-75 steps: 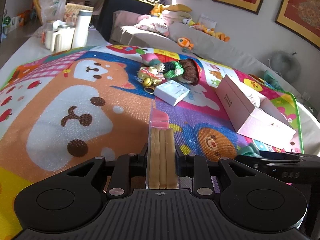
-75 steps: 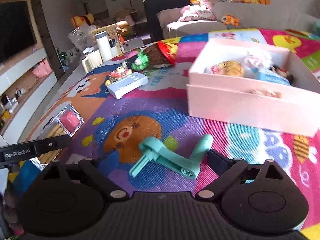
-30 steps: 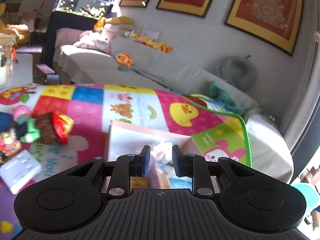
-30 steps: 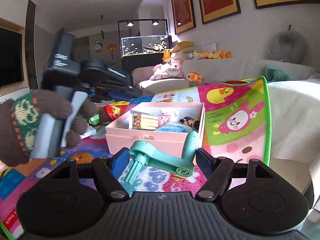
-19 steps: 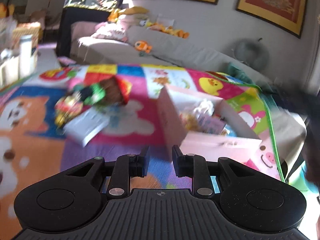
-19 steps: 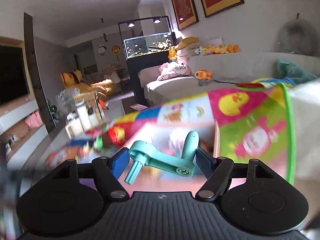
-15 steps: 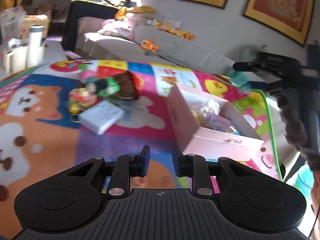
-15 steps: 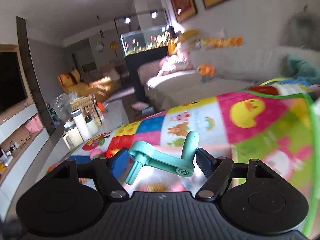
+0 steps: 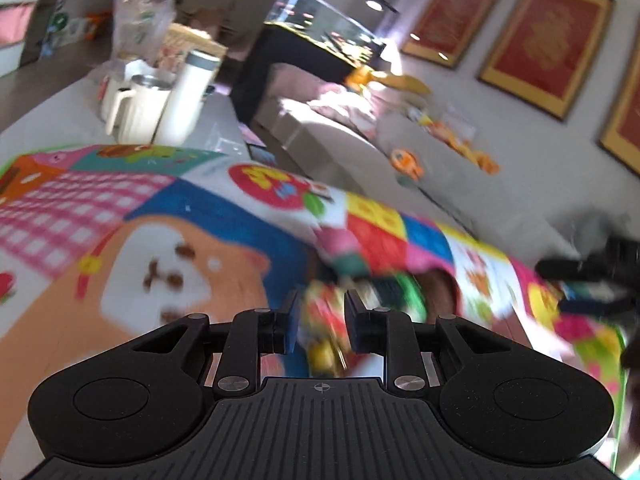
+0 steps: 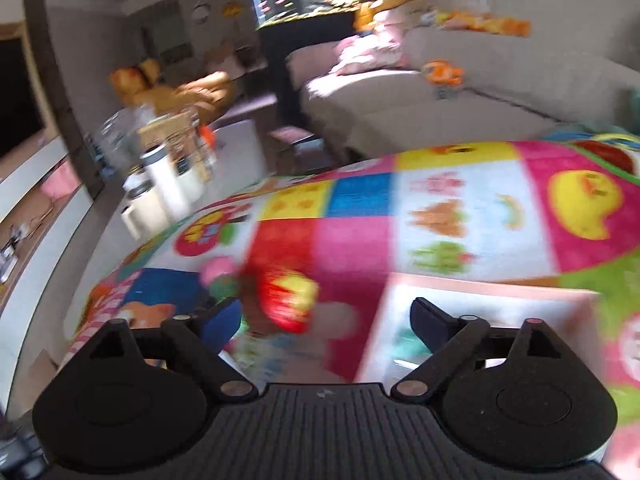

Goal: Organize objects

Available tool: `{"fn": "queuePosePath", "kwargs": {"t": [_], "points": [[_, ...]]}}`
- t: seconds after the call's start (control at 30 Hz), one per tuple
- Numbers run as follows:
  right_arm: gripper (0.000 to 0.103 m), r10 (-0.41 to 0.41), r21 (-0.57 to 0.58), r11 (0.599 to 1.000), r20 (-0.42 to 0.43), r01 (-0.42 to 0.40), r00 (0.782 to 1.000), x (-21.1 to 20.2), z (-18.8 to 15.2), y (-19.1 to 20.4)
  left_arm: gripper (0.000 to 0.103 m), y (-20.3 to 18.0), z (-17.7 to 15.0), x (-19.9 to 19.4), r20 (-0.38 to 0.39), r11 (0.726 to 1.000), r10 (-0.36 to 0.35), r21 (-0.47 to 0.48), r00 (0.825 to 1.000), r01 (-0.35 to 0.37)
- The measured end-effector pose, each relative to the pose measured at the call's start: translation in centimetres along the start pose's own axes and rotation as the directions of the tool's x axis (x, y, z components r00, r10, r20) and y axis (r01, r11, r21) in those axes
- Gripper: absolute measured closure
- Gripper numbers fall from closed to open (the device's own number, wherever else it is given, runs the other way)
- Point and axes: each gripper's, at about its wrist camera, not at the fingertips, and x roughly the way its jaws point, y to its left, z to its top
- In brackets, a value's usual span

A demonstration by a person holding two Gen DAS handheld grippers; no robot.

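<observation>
My left gripper (image 9: 319, 326) hangs low over the colourful play mat (image 9: 168, 216), its jaws narrowly apart around a blurred yellow and red trinket (image 9: 325, 332); contact is unclear. A knitted doll (image 9: 360, 264) lies just beyond. My right gripper (image 10: 326, 320) is open and empty. The pink box (image 10: 480, 292) lies under its right finger, with a teal shape (image 10: 412, 344) inside. The doll (image 10: 280, 292) also shows in the right wrist view, beside the box. Both views are motion-blurred.
White cups and a flask (image 9: 168, 96) stand at the mat's far left edge. A grey sofa with soft toys (image 10: 460, 72) runs behind the table. The other gripper (image 9: 592, 280) shows at the right of the left wrist view.
The right gripper has opened and let go of the teal crank, which now seems to lie in the pink box. The left gripper has swung left and down to the toys near the doll.
</observation>
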Motion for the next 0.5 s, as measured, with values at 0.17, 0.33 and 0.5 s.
{"fn": "queuePosePath", "kwargs": {"t": [0.17,0.33,0.5], "points": [[0.008,-0.034,-0.022,0.999,-0.058,0.033,0.998,7.5,2.0,5.1,0.077,1.4,1.1,3.3,-0.015,0.995,-0.038,-0.091,0.999,0.037],[0.008,-0.012,-0.009,1.0,-0.136,0.011,0.991,14.5,4.0,7.0,0.077,1.5,0.7,5.2,-0.035,0.992,-0.089,-0.095,0.995,0.086],[0.021,0.039,-0.109,0.992,-0.237,-0.066,0.971,19.5,3.2,10.6,0.077,1.8,0.2,6.0,-0.084,0.989,-0.117,-0.095,0.99,0.109]]}}
